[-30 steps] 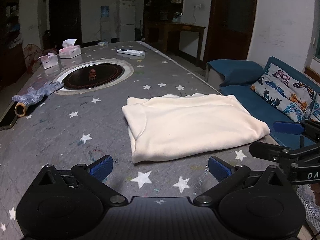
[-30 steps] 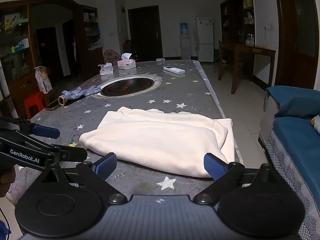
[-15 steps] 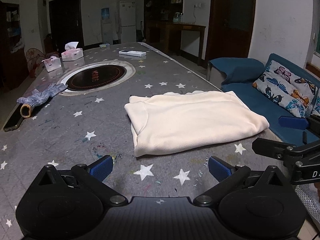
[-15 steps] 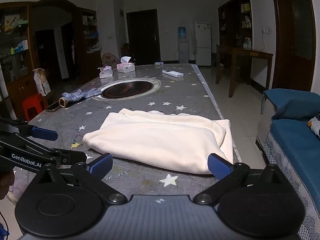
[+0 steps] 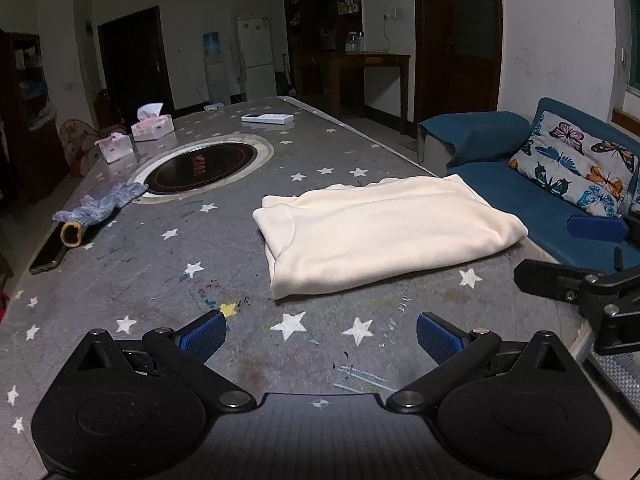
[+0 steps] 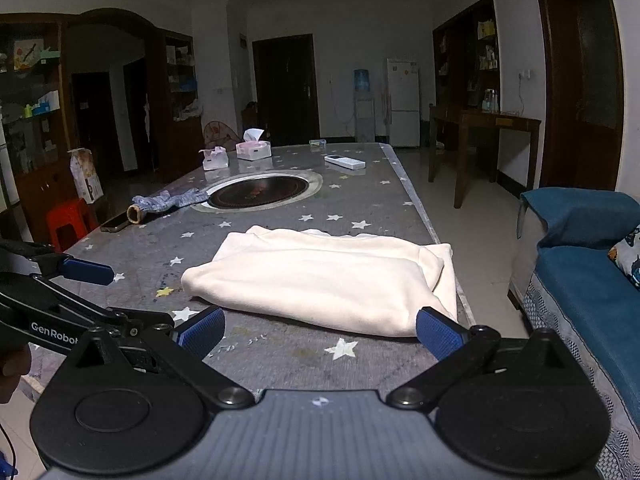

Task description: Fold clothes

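A cream garment lies folded into a flat rectangle on the grey star-patterned table, near its right edge. It also shows in the right wrist view. My left gripper is open and empty, held back from the garment's near edge. My right gripper is open and empty, just short of the garment's near right corner. Each gripper shows at the side of the other's view, the right one and the left one.
A round black hotplate is set in the table's middle. A blue-grey rag with a cardboard tube, a phone, two tissue boxes and a white remote lie farther off. A blue sofa stands to the right of the table.
Both grippers have drawn back and risen from the garment, which now sits farther off in both views. The garment has not moved. Both stay open.
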### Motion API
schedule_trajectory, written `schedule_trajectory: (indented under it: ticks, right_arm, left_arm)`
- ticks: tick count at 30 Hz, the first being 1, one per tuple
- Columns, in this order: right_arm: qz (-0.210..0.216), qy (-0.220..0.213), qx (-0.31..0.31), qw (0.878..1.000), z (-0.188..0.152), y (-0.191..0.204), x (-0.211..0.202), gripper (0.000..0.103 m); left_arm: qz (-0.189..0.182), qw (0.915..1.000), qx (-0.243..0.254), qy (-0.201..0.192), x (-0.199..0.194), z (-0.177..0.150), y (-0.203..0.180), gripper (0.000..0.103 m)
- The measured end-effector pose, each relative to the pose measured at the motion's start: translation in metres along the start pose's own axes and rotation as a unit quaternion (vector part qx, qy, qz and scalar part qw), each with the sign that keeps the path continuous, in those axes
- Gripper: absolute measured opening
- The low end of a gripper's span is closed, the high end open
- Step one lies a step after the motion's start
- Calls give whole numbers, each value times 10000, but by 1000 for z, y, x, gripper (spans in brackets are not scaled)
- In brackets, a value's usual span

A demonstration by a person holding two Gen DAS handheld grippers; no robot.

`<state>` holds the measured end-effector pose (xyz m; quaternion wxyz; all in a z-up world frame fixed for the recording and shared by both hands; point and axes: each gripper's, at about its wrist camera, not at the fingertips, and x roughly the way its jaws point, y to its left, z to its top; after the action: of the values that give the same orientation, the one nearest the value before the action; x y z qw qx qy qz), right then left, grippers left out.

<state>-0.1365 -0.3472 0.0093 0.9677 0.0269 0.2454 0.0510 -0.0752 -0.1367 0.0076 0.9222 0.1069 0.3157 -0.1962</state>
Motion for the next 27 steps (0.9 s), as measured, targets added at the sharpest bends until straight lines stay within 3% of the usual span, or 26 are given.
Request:
schedule_trajectory:
  ticks: [15, 27]
  right_arm:
    - [-37, -328, -24, 9995, -9, 4, -31, 103]
    - [-10, -414, 14, 9991, -13, 6, -40, 103]
  left_arm:
    - [129, 9997, 96, -161, -24, -15, -14, 103]
    - [209, 9997, 142, -72, -28, -21, -19, 103]
